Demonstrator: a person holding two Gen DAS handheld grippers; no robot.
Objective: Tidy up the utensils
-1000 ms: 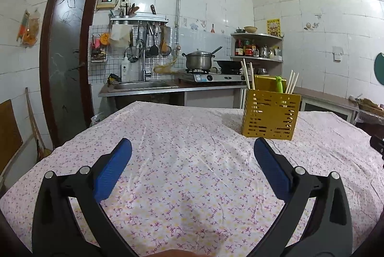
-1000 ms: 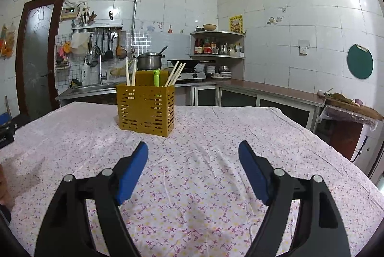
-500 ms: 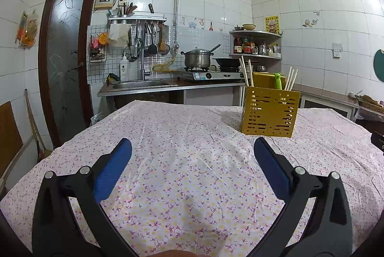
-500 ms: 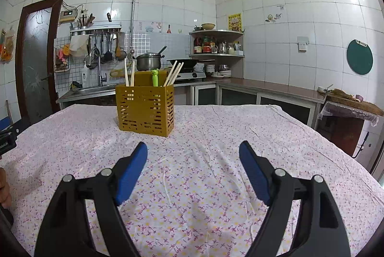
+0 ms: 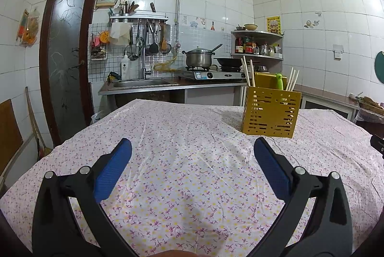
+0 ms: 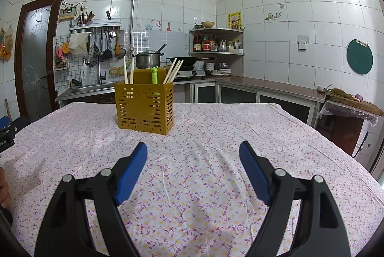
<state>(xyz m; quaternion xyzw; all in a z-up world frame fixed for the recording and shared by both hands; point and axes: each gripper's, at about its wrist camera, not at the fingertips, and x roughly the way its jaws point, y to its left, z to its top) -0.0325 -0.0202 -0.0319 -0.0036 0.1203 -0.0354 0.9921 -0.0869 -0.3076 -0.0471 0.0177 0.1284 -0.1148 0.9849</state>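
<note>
A yellow slotted utensil holder (image 5: 271,110) (image 6: 145,108) stands upright on the flowered tablecloth (image 5: 182,137) (image 6: 204,142). Several pale chopsticks (image 5: 248,74) (image 6: 173,71) and a green-handled utensil (image 5: 279,80) (image 6: 154,76) stick up out of it. My left gripper (image 5: 192,149) hovers open over the cloth, with the holder ahead to its right. My right gripper (image 6: 193,149) is open too, with the holder ahead and slightly left. Nothing lies between either pair of blue pads. The left gripper's black body (image 6: 7,134) shows at the left edge of the right wrist view.
Behind the table run a steel sink counter (image 5: 144,84), a stove with a pot (image 5: 199,59) and a wok, and a corner shelf (image 6: 216,41). A dark door (image 5: 64,60) stands at the left. A low counter (image 6: 276,89) runs along the right wall.
The holder sits slightly higher in the left wrist view than a second ago, a very small shift of view. Both grippers stay open and in place.
</note>
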